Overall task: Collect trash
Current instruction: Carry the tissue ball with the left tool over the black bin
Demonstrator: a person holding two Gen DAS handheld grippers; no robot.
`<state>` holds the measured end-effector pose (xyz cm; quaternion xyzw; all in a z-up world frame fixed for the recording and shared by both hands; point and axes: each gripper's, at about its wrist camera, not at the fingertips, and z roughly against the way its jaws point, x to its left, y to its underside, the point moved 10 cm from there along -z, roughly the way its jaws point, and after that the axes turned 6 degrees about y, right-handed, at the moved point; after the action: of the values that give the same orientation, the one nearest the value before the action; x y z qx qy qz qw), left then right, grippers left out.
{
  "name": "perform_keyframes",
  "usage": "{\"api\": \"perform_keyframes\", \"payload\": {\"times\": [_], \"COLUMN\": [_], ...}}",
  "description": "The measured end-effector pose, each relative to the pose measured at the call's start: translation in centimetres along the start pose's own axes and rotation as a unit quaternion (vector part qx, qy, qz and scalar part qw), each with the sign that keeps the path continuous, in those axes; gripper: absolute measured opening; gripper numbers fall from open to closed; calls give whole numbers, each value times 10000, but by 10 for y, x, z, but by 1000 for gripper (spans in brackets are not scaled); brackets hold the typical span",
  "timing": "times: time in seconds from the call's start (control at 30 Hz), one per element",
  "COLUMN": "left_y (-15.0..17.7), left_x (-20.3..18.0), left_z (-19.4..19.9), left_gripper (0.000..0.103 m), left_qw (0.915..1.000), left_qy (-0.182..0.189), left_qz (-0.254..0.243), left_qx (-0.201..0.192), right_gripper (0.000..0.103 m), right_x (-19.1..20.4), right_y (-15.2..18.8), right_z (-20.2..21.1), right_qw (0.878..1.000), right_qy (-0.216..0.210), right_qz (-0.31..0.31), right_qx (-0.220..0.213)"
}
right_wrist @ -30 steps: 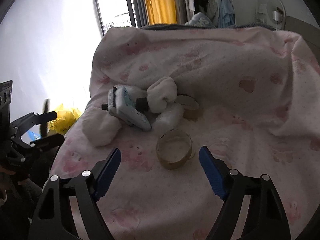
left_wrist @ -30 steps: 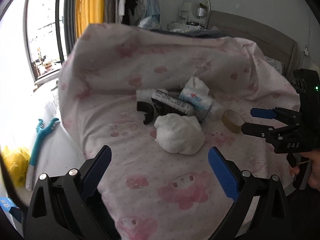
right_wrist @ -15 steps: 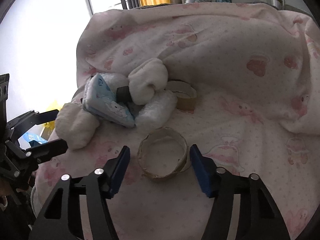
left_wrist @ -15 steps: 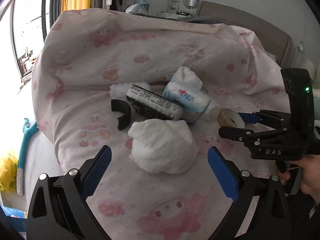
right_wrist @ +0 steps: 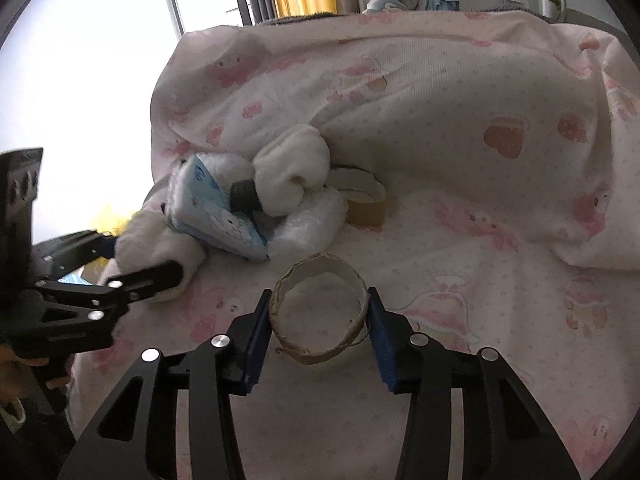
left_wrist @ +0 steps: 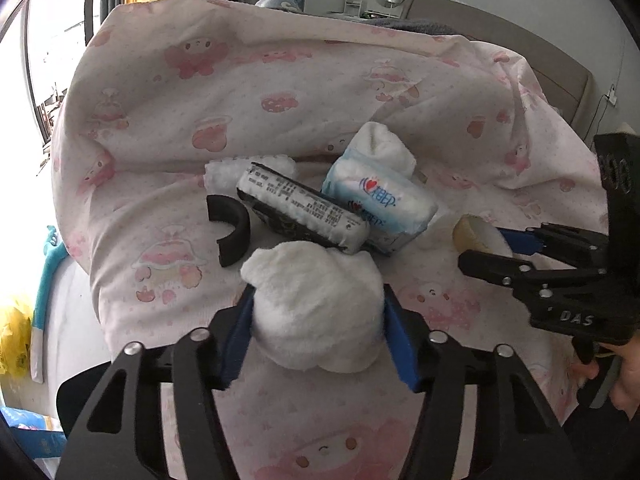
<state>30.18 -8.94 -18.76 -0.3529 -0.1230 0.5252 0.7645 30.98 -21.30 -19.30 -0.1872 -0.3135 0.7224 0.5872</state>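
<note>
A pile of trash lies on a pink-patterned bedspread. My left gripper is shut on a white fluffy wad, its blue pads pressing both sides. My right gripper is shut on an empty cardboard tape ring, which also shows in the left wrist view. Behind lie a black-and-white wrapper pack, a blue tissue pack, a black curved piece, another white wad and a tape roll.
The bedspread rises in a fold behind the pile. A yellow bag and a teal tool lie off the bed's left edge. A window, curtains and hanging clothes are behind.
Both grippers moved forward and closed: the left onto the white wad, the right onto the cardboard ring.
</note>
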Motion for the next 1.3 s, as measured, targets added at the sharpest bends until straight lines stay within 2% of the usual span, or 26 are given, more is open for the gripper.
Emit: {"api": "perform_keyframes", "payload": {"times": [0.13,0.37,0.7,1.13,1.3], "left_y": [-2,11,14,27,40], "left_x": [-1,2,6,60,91], "left_z": [5,26,74,112,115], "left_gripper": [54,54,54,54,54], "left_qw": [10000,9997,9988,9965,9953], "left_qy": [18,89,147,-168,-444], "left_qz": [-32,222,297,556,718], "left_qx": [-31,-11,-362,-606,-470], "right_gripper": [46,46,46,46,46], "right_x": [2,10,57,122,160], "right_y": [-2,7,-8,-38,-43], "right_z": [11,29,63,75,66], "right_qw": [10000,9997,9998,9978,9960], "right_qy": [47,76,-105,-533,-750], "right_qz": [-52,-242,32,160,344], "right_qx": [-9,61,-145,-362,-332]}}
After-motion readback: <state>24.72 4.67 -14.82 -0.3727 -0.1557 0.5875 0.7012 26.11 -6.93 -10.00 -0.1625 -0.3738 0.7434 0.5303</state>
